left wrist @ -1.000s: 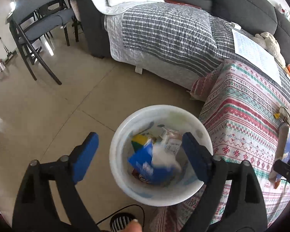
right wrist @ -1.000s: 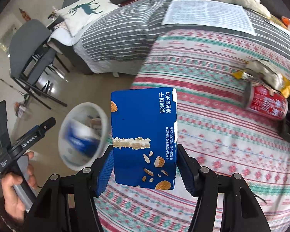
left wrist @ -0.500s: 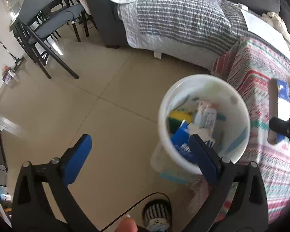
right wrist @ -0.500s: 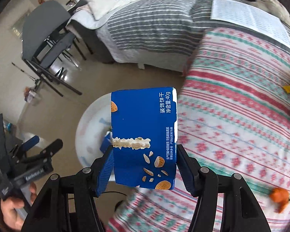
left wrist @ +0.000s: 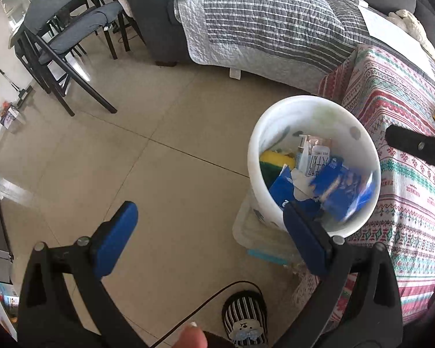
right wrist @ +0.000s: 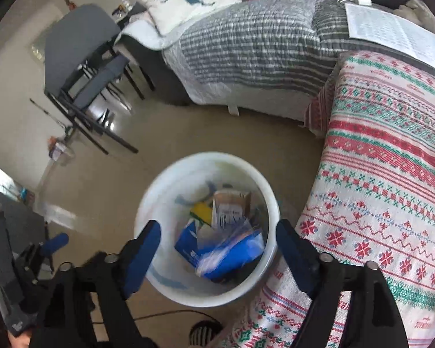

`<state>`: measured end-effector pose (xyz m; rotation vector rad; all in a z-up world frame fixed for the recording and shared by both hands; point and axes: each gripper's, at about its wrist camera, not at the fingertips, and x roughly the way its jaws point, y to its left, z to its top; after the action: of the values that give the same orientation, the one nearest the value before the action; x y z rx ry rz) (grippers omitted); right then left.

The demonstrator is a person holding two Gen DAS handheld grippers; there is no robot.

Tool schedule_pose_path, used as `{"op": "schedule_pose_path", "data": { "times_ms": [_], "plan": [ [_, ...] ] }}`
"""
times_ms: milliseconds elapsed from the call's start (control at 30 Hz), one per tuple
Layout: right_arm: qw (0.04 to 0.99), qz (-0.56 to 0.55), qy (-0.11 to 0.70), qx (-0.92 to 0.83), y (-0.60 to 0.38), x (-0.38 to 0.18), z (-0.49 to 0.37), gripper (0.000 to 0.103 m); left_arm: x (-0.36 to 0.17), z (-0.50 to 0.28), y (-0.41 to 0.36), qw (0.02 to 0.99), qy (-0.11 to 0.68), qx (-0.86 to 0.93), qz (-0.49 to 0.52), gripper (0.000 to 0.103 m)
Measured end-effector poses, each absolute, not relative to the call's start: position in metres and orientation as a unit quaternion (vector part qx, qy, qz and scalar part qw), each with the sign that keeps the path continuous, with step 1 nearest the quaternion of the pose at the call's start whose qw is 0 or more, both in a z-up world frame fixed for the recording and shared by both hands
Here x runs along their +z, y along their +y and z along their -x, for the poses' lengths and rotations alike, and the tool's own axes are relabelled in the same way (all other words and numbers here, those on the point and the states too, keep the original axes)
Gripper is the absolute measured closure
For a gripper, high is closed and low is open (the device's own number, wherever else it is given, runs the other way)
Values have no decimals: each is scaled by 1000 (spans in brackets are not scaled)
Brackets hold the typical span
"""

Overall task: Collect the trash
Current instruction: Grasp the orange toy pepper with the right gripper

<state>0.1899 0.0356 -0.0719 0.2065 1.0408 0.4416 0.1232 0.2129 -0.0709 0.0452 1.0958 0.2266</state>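
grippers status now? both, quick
Left gripper: open, empty.
Right gripper: jaws just opened, nothing between them, above the white bin.

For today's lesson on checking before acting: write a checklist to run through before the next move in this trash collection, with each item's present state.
1. Right claw open, nothing between its fingers: ok.
2. Left claw open and empty: ok.
3. Blue box inside the white bin: ok, though blurred.
4. Bin upright on the floor: ok.
5. Bin has room for more: ok.
6. Further trash on the patterned cloth: cannot tell.
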Motion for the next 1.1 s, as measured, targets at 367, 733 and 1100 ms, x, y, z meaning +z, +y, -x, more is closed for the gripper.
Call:
{"op": "schedule_pose_path", "data": {
  "times_ms": [367, 733, 1100],
  "plan": [
    [854, -59, 503, 121, -31, -53, -171, 18, -69, -126, 179, 842, 534, 76, -30, 3],
    [833, -46, 552, 14, -172, -60, -135, 18, -55, -128, 111, 845, 534, 6, -36, 3],
    [801, -91, 591, -5, -243, -84, -113, 18, -45, -121, 56, 845, 533, -39, -36, 3]
  ]
}}
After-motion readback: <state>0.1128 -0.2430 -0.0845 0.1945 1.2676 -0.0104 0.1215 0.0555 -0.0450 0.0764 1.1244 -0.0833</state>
